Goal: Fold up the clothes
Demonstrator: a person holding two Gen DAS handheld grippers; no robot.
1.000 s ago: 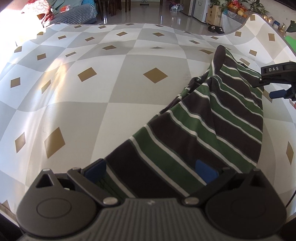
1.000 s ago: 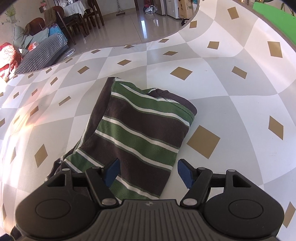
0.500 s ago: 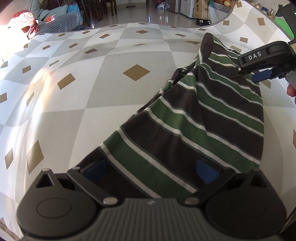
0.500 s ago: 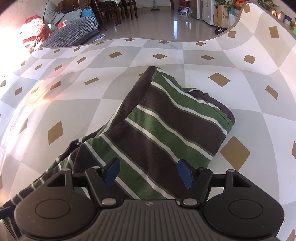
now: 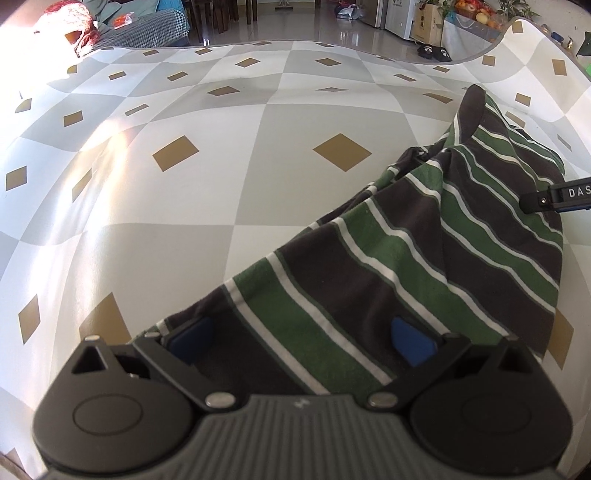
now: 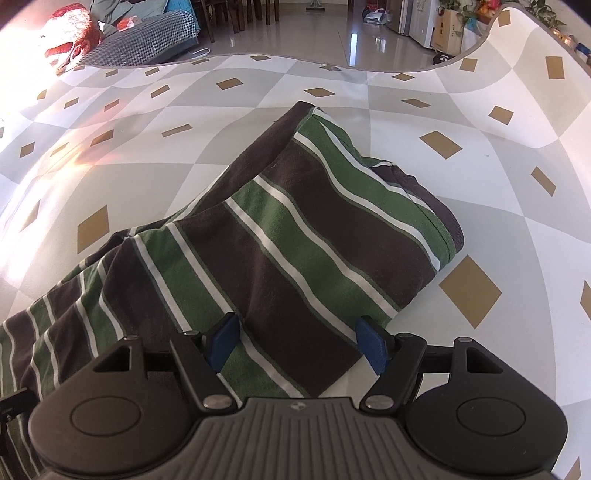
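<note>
Striped shirt (image 6: 295, 240) lies part-folded on the worktop (image 5: 184, 206), both claws spread over it.

The shirt, brown and green with thin white stripes, lies bunched on the checked cloth with gold diamonds, its hemmed edge toward the right in the right wrist view. The left claw (image 5: 301, 341) is spread wide above one end of the fabric, blue pads either side, pinching nothing. The right claw (image 6: 295, 343) is likewise spread over the shirt's near edge, its right pad (image 6: 371, 345) at the cloth's border. Part of the right claw's arm pokes in at the edge of the left view. Beyond the worktop, a tiled floor (image 6: 321, 33) and a sofa (image 6: 147, 33).
</note>
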